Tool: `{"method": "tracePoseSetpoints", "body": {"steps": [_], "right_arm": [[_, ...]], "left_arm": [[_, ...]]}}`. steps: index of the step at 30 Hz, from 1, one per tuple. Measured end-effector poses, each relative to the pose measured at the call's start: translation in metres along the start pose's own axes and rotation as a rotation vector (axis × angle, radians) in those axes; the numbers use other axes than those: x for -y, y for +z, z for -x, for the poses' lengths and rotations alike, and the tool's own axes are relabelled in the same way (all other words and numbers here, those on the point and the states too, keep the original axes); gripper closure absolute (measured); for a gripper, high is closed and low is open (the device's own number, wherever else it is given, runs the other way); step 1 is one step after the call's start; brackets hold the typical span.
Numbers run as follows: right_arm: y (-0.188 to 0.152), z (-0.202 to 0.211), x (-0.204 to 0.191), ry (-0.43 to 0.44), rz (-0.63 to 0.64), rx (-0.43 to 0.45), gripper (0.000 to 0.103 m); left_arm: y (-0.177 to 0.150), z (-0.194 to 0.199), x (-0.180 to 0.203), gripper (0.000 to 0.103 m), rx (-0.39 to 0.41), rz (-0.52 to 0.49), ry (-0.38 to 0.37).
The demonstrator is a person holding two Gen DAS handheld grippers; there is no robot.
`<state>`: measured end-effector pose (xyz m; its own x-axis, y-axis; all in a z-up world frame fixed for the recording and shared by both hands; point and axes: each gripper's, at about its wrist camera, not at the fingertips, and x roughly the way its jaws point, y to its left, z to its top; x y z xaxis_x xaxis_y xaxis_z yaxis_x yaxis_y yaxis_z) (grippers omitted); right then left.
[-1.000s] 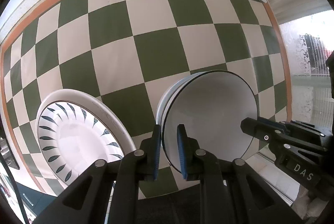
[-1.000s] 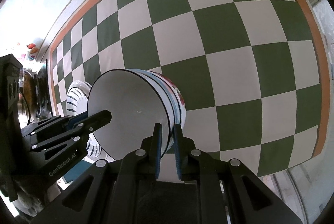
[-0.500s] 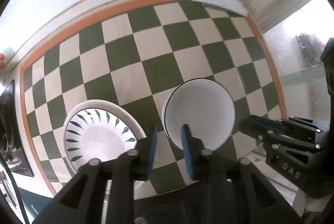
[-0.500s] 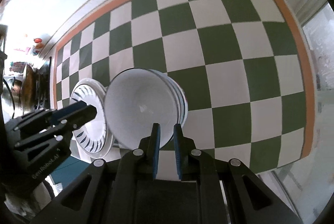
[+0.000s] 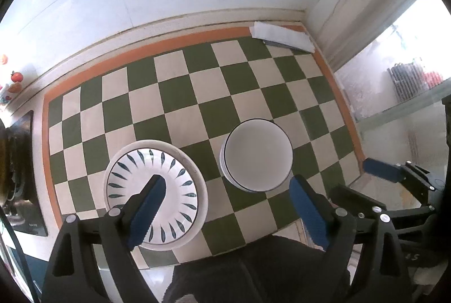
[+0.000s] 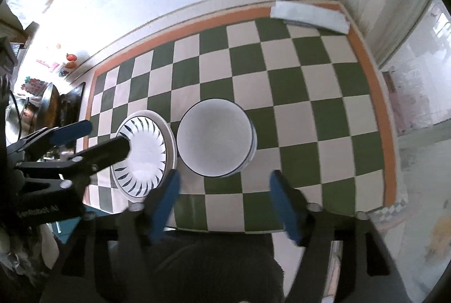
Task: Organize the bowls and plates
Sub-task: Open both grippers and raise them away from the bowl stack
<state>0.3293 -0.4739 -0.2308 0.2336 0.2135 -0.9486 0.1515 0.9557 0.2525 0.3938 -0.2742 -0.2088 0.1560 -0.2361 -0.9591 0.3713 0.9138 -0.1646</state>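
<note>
A stack of white bowls with dark rims (image 5: 258,155) stands on the green and cream checked table cloth; it also shows in the right wrist view (image 6: 215,140). Left of it lies a stack of white plates with a blue leaf pattern (image 5: 156,190), also in the right wrist view (image 6: 145,155). My left gripper (image 5: 227,191) is open and empty, raised above and in front of the plates and bowls. My right gripper (image 6: 225,184) is open and empty, raised in front of the bowls. The other gripper shows at each view's edge.
A folded white cloth (image 5: 282,36) lies at the table's far right corner against the white wall. The cloth's orange border (image 5: 338,94) marks the table edges. Dark kitchenware (image 6: 42,108) stands at the far left. A window is on the right.
Both grippers let go of the bowl rim, opened wide and pulled back and up. The bowls now stand stacked on the table beside the plates.
</note>
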Motion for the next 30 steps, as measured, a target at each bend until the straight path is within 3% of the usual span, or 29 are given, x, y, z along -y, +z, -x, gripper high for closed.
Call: {"method": "tracePoseSetpoints", "body": {"steps": [5,8,18,24,30], "right_arm": [[-0.007,0.025,-0.002,0.004,-0.016,0.037,0.014],[-0.011,0.036,-0.005,0.000,-0.017,0.055,0.013],[-0.012,0.044,-0.007,0.017,-0.035,0.081,0.008],[-0.003,0.019,0.009,0.019,-0.077,0.077,0.008],[0.011,-0.040,0.042,0.208,-0.198,0.046,0.008]], "left_arm": [[-0.010,0.020,-0.001,0.012,0.013,0.018,-0.014],[-0.013,0.029,0.000,0.003,0.030,0.022,-0.028],[-0.008,0.040,-0.010,0.001,0.105,0.059,-0.046],[0.006,0.000,-0.020,0.001,0.047,0.077,-0.064],[0.027,-0.066,-0.030,0.001,-0.076,0.106,-0.074]]}}
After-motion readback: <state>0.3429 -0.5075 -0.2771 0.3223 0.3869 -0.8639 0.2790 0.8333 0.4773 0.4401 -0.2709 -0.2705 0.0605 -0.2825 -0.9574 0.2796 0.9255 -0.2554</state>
